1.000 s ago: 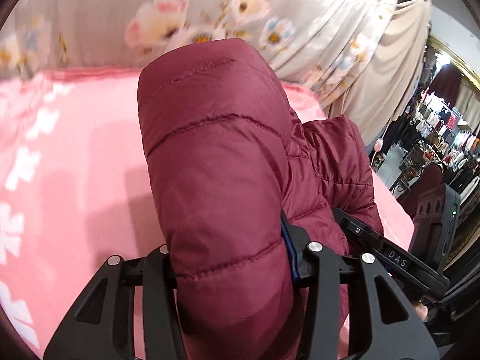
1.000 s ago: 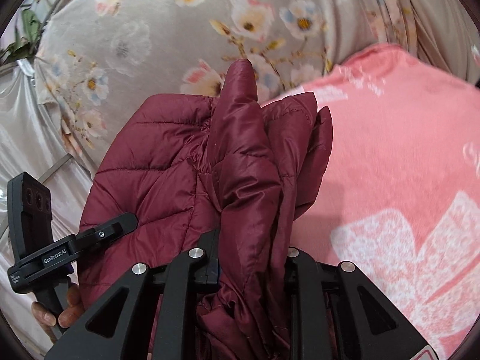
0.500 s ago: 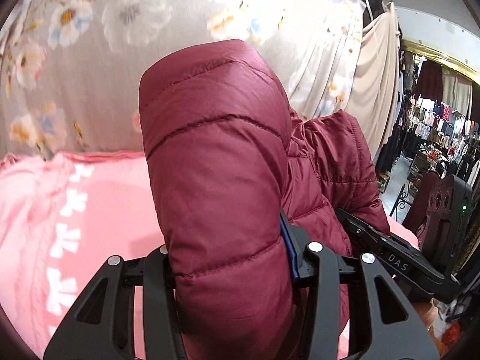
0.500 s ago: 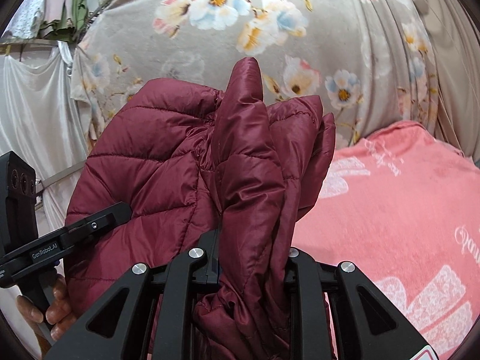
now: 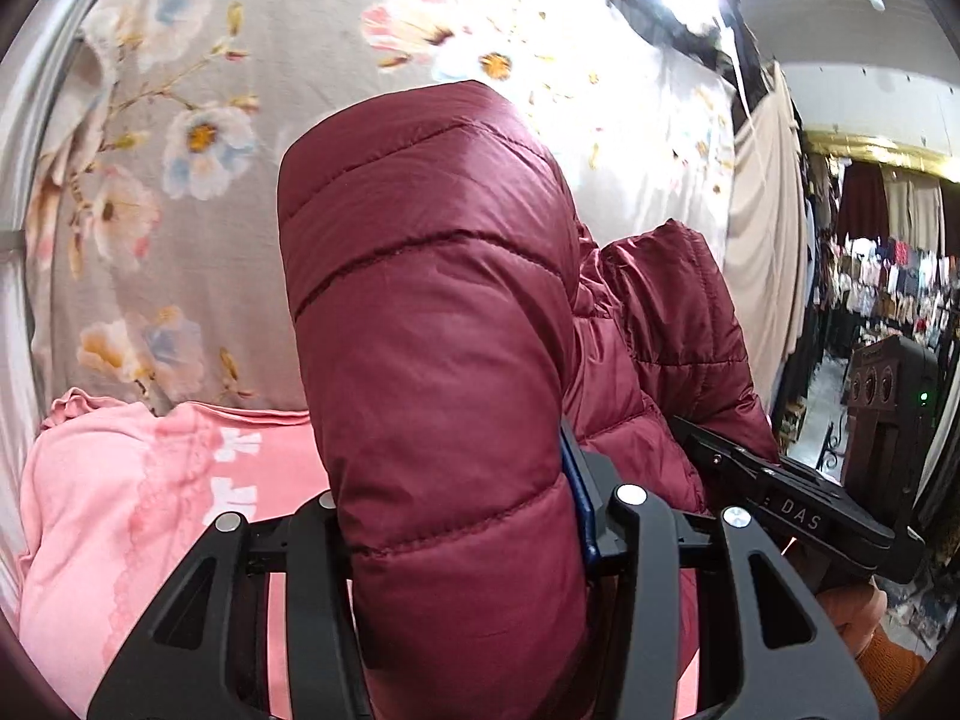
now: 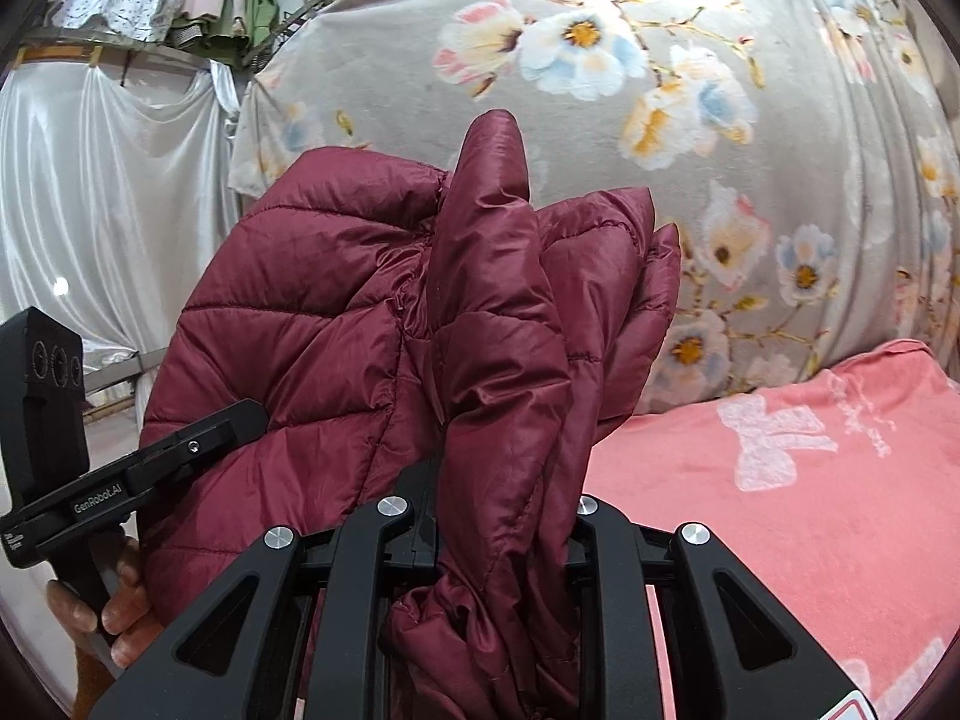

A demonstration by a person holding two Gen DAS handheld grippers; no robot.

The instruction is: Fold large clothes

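The left gripper (image 5: 462, 516) is clamped on a thick, puffy roll of the maroon quilted jacket (image 5: 432, 330), its jaws held well apart by the padding, while the right gripper (image 6: 498, 516) pinches a thinner, crumpled bunch of the same jacket (image 6: 336, 324), several slick layers gathered between its jaws. The garment hangs in the air between the two tools, above the pink blanket (image 6: 780, 498) and in front of the floral sheet (image 6: 690, 120) draped behind it. The main risk, as I judge it, is slippage: the shell fabric looks glossy and the filling compresses, so on the left side the roll could creep out of the jaws if the garment's weight swings. On the right, only some of the bunched layers may really be pinched, and an inner layer could slide free and spoil the alignment of the fold. How much of the jacket hangs below the grippers cannot be seen from either camera, so a trailing sleeve or hem might drag on the blanket and rumple it, or tuck under itself when laid down. The two tools also sit near each other, the person's hand (image 6: 114, 600) showing beside the jacket, so a careless turn could knock them together.
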